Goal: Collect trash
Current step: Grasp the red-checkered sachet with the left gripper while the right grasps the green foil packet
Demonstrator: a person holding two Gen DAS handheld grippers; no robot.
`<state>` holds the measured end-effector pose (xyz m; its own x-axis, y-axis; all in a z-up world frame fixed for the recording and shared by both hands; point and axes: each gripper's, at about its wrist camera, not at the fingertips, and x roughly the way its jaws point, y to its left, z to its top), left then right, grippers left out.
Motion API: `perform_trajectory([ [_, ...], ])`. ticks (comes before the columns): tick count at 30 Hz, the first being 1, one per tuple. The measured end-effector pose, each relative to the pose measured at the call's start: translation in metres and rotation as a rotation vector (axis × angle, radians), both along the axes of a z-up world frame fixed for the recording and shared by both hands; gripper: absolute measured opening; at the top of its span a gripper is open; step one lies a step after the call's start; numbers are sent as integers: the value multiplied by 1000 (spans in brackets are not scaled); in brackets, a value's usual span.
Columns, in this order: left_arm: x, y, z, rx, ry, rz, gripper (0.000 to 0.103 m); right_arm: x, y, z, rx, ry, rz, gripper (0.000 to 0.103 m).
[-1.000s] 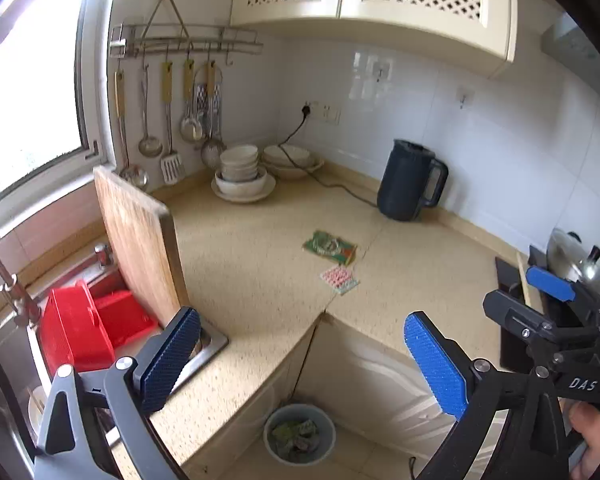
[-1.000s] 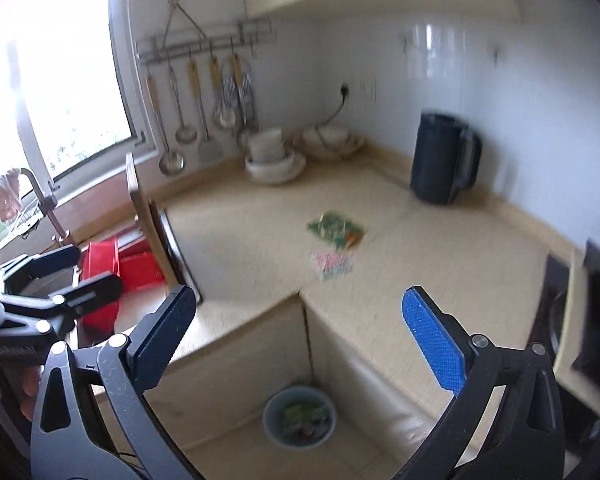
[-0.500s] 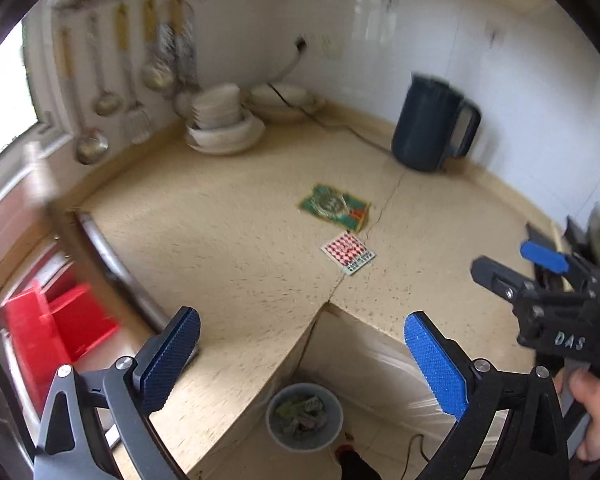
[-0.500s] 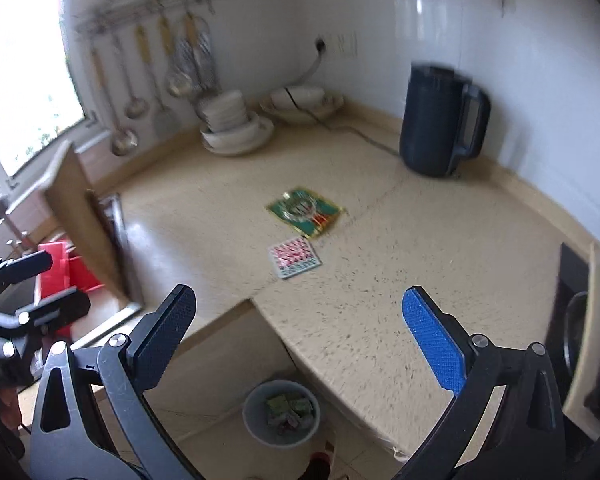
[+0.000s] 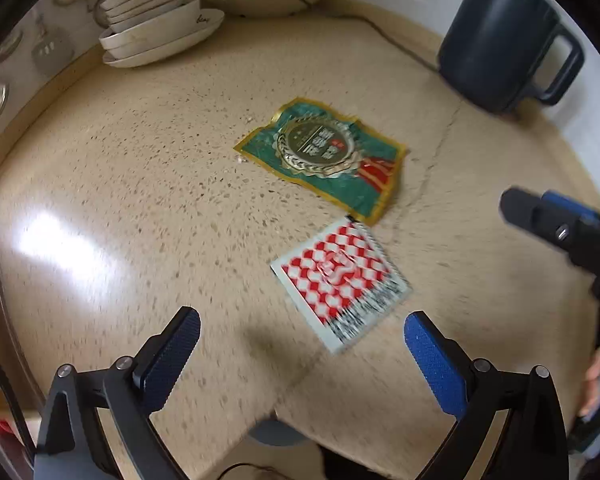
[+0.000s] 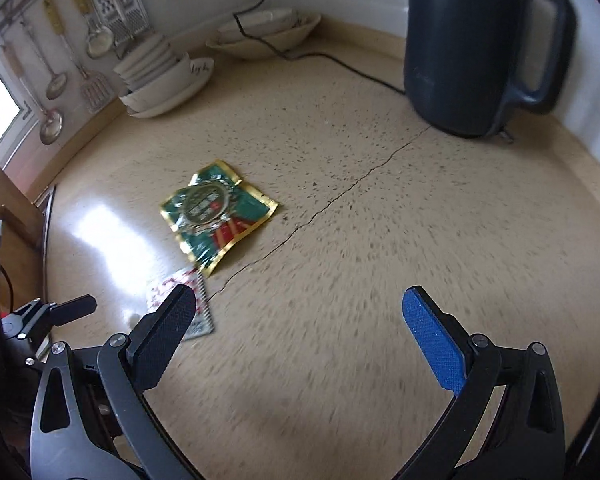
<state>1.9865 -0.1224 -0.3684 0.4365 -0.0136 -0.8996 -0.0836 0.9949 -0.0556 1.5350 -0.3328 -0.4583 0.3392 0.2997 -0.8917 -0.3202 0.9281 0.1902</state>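
Observation:
Two flat wrappers lie on the speckled beige counter [image 5: 120, 184]. A green and gold wrapper [image 5: 326, 156] sits farther back; a red and white checkered one [image 5: 340, 280] lies nearer, just ahead of my open left gripper [image 5: 298, 344], which holds nothing. In the right wrist view the green wrapper [image 6: 216, 214] lies ahead to the left, and the checkered wrapper [image 6: 188, 304] is partly hidden behind the left finger. My right gripper [image 6: 298, 324] stands open and empty over bare counter [image 6: 380, 240]. The other gripper's tip [image 5: 556, 228] shows at the right edge of the left wrist view.
A dark kettle [image 6: 472, 48] stands at the back right with its cord [image 6: 300, 52] running across the counter. Stacked white bowls and plates [image 6: 164, 80] sit at the back left under hanging utensils [image 6: 56, 84]. The counter's inner corner edge [image 5: 276, 412] lies just below my left gripper.
Both grippers have dropped down and forward toward the counter; the wrappers now look much larger and closer. The bin on the floor has almost slipped out of sight.

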Motion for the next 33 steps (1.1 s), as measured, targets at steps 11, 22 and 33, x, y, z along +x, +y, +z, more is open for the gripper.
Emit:
perform_trajectory([
  [11,35,-20,-21,73,-3,-78,101,43,8,-22,53,34,45,103],
  [22,18,-3,-14,51,-71,-90,61,56,15,-23,70,28,56,103],
  [33,10,22,-12,-62,-126,-38,19,57,47,-36,69,45,147,103],
])
